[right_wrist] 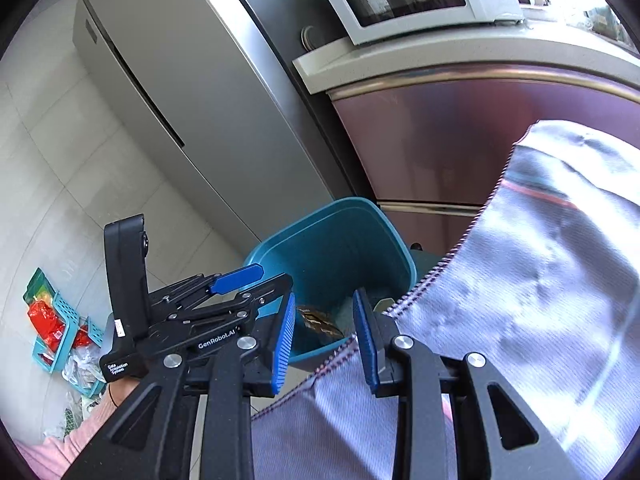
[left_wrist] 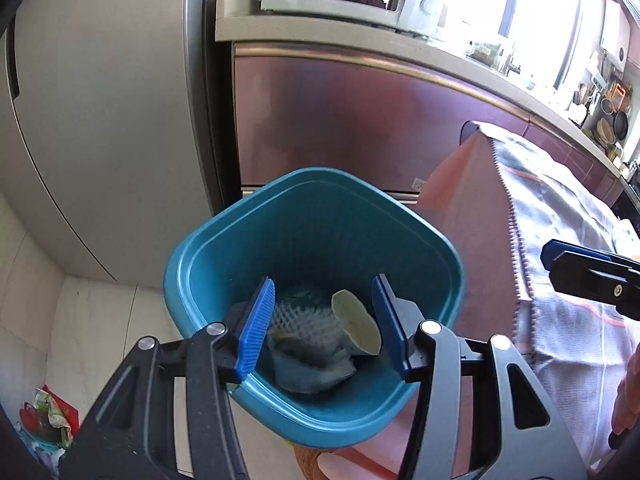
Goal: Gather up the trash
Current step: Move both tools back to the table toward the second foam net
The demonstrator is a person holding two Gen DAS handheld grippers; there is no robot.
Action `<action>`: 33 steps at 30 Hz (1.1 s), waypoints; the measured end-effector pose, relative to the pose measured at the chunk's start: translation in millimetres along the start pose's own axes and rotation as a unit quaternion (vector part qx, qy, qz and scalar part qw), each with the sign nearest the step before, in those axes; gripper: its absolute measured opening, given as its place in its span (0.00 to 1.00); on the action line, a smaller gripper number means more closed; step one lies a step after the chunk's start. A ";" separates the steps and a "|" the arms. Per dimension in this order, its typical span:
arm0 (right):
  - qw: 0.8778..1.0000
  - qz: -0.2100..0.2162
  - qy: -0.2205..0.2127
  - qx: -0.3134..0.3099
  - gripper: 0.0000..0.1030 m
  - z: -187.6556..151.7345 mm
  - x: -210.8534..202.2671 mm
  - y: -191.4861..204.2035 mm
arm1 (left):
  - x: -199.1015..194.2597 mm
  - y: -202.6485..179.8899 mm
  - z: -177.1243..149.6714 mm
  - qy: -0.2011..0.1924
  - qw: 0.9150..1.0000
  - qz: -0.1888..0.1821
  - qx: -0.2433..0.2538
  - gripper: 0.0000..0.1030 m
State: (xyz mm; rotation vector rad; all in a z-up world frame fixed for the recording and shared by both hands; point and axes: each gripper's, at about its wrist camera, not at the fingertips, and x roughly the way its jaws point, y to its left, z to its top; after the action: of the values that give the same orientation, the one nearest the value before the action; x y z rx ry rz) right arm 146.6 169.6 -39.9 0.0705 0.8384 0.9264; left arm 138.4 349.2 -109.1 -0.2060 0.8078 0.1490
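Two hand-held grippers are seen released and empty: the left hand-held gripper (left_wrist: 324, 328) is held directly above the teal plastic bin (left_wrist: 224, 240), where a crumpled white paper cup (left_wrist: 358, 326) lies; the right hand-held gripper (right_wrist: 325, 344) is held beside it over the grey cloth-covered tabletop (right_wrist: 540, 280).

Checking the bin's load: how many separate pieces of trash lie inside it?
3 visible in the bin: white foam net left, paper cup right, crumpled tissue in front. More may hide underneath.

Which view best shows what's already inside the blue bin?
The left wrist view: it looks into the blue bin, showing a paper cup and foam netting. The right wrist view shows mostly its rim, contents largely hidden.
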 end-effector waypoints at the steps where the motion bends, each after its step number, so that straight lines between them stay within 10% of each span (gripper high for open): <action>1: 1.000 0.001 -0.005 -0.002 0.28 -1.0 -5.6 0.6 | -4.8 -2.6 0.4 -0.005 1.000 -0.006 0.001 0.49; 13: 0.995 -0.045 -0.092 -0.010 0.41 -40.6 -126.0 -15.9 | -83.3 -95.3 -3.6 -0.080 0.981 -0.158 0.078 0.53; 25: 0.970 -0.179 -0.143 0.079 0.42 -114.6 -227.5 -84.6 | -86.1 -223.5 -40.5 -0.032 0.948 -0.265 0.171 0.54; 33: 0.945 -0.256 -0.149 0.136 0.42 -150.4 -257.9 -134.4 | -62.1 -271.6 -56.0 0.005 0.943 -0.274 0.190 0.54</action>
State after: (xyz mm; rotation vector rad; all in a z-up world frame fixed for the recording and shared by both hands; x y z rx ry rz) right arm 56.1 -145.1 -39.9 0.2165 0.6513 0.2946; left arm 113.9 69.2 -67.4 -0.0600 0.7475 -0.5315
